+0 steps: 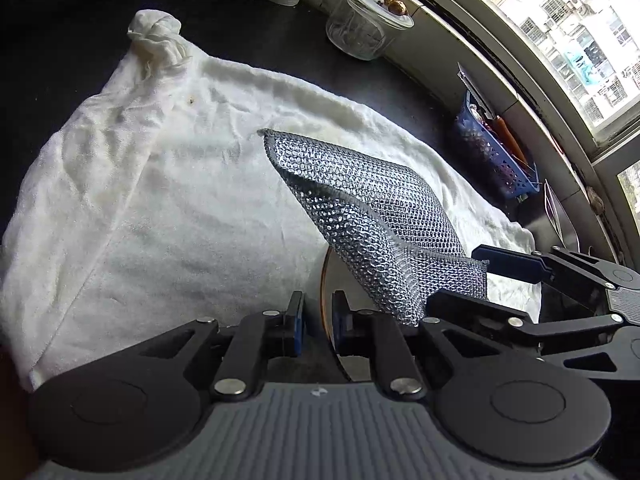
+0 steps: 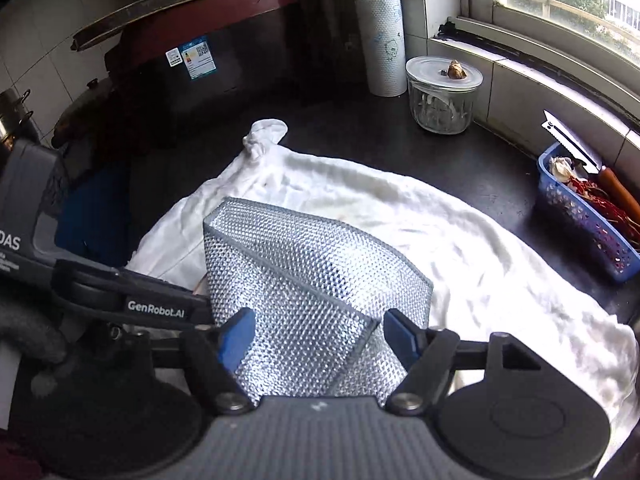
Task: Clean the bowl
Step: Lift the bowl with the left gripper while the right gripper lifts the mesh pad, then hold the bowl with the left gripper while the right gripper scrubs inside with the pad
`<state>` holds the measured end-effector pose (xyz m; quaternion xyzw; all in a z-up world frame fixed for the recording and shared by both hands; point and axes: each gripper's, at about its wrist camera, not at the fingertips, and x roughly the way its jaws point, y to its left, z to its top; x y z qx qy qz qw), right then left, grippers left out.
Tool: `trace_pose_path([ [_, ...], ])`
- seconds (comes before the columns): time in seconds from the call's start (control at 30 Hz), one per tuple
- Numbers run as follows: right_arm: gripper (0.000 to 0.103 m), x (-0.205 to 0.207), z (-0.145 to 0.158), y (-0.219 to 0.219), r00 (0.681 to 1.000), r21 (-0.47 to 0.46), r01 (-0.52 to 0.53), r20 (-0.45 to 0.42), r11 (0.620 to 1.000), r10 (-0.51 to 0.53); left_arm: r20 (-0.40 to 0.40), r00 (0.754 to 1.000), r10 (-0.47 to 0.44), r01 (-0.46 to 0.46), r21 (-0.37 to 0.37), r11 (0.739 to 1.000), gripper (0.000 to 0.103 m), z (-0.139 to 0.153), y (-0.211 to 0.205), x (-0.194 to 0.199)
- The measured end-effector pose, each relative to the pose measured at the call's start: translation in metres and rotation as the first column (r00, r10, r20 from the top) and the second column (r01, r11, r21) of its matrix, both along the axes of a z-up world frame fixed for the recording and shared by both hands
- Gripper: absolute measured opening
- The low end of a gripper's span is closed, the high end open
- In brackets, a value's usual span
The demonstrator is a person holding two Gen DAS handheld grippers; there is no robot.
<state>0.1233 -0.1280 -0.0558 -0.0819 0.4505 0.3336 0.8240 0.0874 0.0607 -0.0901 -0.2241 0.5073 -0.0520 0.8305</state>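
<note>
My left gripper (image 1: 319,322) is shut on the thin rim of the bowl (image 1: 327,280), of which only an edge-on sliver shows between the blue pads. My right gripper (image 2: 318,336) is shut on a silver mesh scrubbing cloth (image 2: 304,280), bunched between its blue pads. In the left wrist view the mesh cloth (image 1: 360,208) rises beside the bowl rim, held by the right gripper (image 1: 456,276) coming in from the right. Both are above a white towel (image 1: 160,184) spread on the dark counter; it also shows in the right wrist view (image 2: 460,240).
A glass jar with a lid (image 2: 443,96) and a paper towel roll (image 2: 380,44) stand at the back by the window sill. A blue basket (image 2: 584,216) with a knife and vegetables sits at the right. A dark appliance (image 2: 200,60) stands at the back left.
</note>
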Motion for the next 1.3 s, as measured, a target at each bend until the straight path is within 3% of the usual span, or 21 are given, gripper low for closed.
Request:
trace_pose_path([
  [0.07, 0.064, 0.004, -0.006, 0.001, 1.000, -0.016, -0.008, -0.002, 1.000, 0.008, -0.002, 1.000, 0.002, -0.002, -0.004, 1.000, 0.012, -0.001, 0.001, 0.000],
  [0.13, 0.051, 0.008, -0.011, -0.001, 1.000, -0.021, -0.003, -0.021, 1.000, 0.003, -0.004, 1.000, 0.002, -0.002, -0.006, 1.000, 0.012, -0.001, 0.001, 0.000],
  [0.3, 0.050, 0.006, -0.022, 0.005, 0.999, -0.083, -0.048, -0.024, 0.995, 0.047, -0.005, 1.000, -0.004, 0.004, -0.002, 1.000, 0.012, -0.001, 0.001, 0.001],
  [0.43, 0.050, 0.013, -0.030, 0.000, 0.998, -0.047, -0.037, -0.058, 0.998, 0.035, 0.006, 0.999, -0.037, 0.036, 0.025, 0.999, 0.013, 0.000, -0.003, 0.003],
  [0.5, 0.044, 0.013, -0.031, 0.003, 0.996, -0.049, -0.066, -0.060, 0.997, 0.063, 0.040, 0.993, -0.108, 0.105, 0.080, 0.991, 0.014, 0.005, -0.010, 0.003],
  [0.53, 0.031, 0.015, -0.033, 0.005, 0.994, -0.040, -0.082, -0.081, 0.996, 0.078, 0.059, 0.985, -0.161, 0.153, 0.124, 0.980, 0.015, 0.007, -0.015, 0.002],
  [0.6, 0.029, 0.017, -0.032, 0.007, 0.988, -0.035, -0.112, -0.107, 0.993, 0.108, 0.079, 0.963, -0.257, 0.235, 0.216, 0.948, 0.015, 0.008, -0.023, 0.001],
  [0.67, 0.023, 0.019, -0.031, 0.007, 0.984, -0.040, -0.135, -0.120, 0.990, 0.130, 0.084, 0.950, -0.299, 0.271, 0.246, 0.931, 0.015, 0.009, -0.025, -0.001],
  [0.7, 0.017, 0.019, -0.030, 0.004, 0.983, -0.028, -0.141, -0.119, 0.990, 0.137, 0.088, 0.949, -0.301, 0.274, 0.239, 0.932, 0.016, 0.010, -0.024, -0.001],
  [0.8, 0.017, 0.002, -0.025, 0.006, 0.984, -0.098, -0.180, -0.028, 0.979, 0.178, 0.087, 0.952, -0.293, 0.268, 0.223, 0.937, 0.016, 0.012, -0.023, -0.005],
  [0.9, 0.017, -0.027, -0.021, 0.011, 0.962, -0.185, -0.236, 0.097, 0.954, 0.257, 0.066, 0.966, -0.249, 0.238, 0.139, 0.961, 0.016, 0.013, -0.016, -0.008],
  [1.03, 0.017, -0.055, -0.021, 0.012, 0.929, -0.260, -0.264, 0.189, 0.929, 0.317, 0.039, 0.983, -0.181, 0.179, 0.044, 0.983, 0.016, 0.006, -0.006, -0.017],
  [1.2, 0.018, -0.044, -0.028, -0.003, 0.982, -0.113, -0.157, 0.092, 0.981, 0.167, 0.040, 0.999, -0.017, 0.020, -0.077, 0.997, 0.016, -0.004, 0.007, -0.030],
  [1.3, 0.018, -0.035, -0.032, -0.007, 0.997, -0.021, -0.072, 0.018, 0.997, 0.073, 0.003, 0.994, 0.113, -0.110, -0.190, 0.976, 0.016, -0.016, 0.020, -0.040],
])
